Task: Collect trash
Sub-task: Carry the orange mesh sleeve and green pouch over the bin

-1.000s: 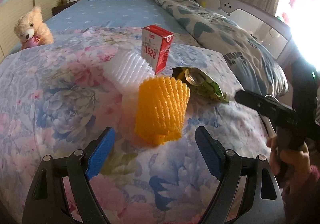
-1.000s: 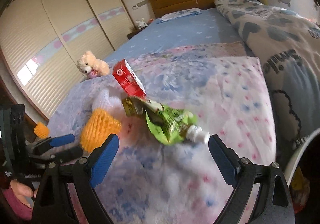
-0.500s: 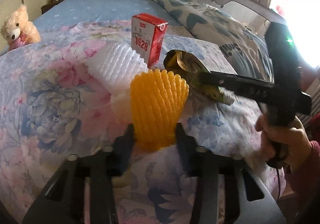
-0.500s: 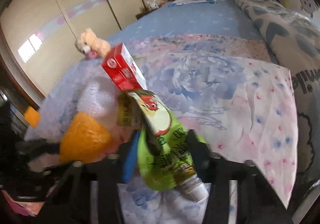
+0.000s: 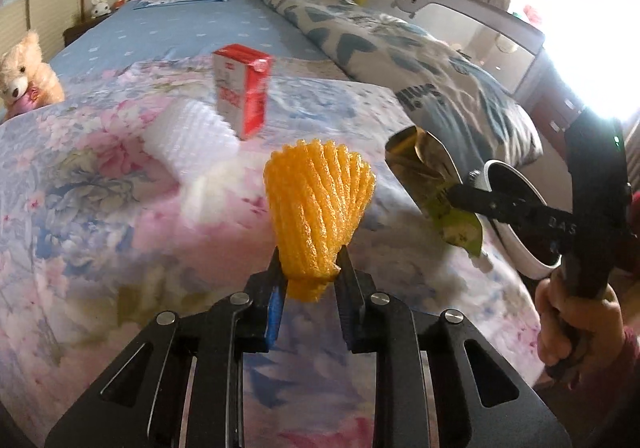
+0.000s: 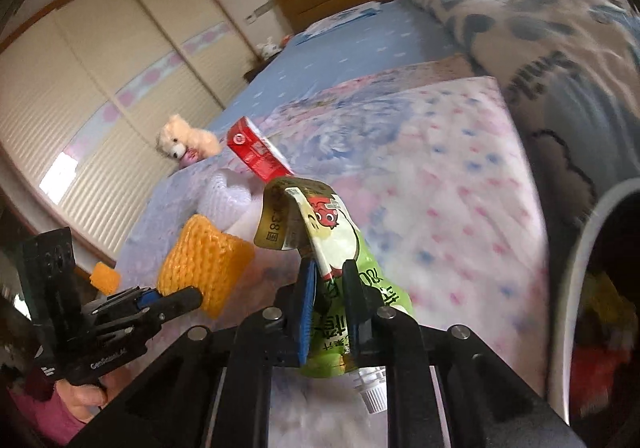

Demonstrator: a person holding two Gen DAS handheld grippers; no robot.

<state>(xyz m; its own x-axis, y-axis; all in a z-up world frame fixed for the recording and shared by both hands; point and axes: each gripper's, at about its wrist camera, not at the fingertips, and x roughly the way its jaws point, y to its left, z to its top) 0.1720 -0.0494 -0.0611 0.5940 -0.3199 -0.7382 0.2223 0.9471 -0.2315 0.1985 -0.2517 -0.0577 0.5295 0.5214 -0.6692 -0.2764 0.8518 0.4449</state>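
My left gripper (image 5: 310,264) has an orange foam fruit net (image 5: 320,199) between its blue pads, which squeeze the net's base as the jaws keep closing; the net stands upright above the floral bedspread (image 5: 100,207). To its right, my right gripper (image 6: 330,272) is closing on a green spouted drink pouch (image 6: 320,215), pads pressed on its middle and the torn top flopping over. A red carton (image 5: 244,87) stands on the bed beyond. A white foam net (image 5: 188,131) lies beside it.
A white-rimmed bin (image 6: 576,268) with trash inside stands off the bed's right edge. A folded heart-print quilt (image 5: 400,59) lies along the right side. A teddy bear (image 5: 24,75) sits at the far left, with wardrobe doors (image 6: 120,87) behind it.
Both grippers went from wide open to closed on their items. The orange net and the green pouch came up off the bedspread, and the right gripper swung toward the bin.
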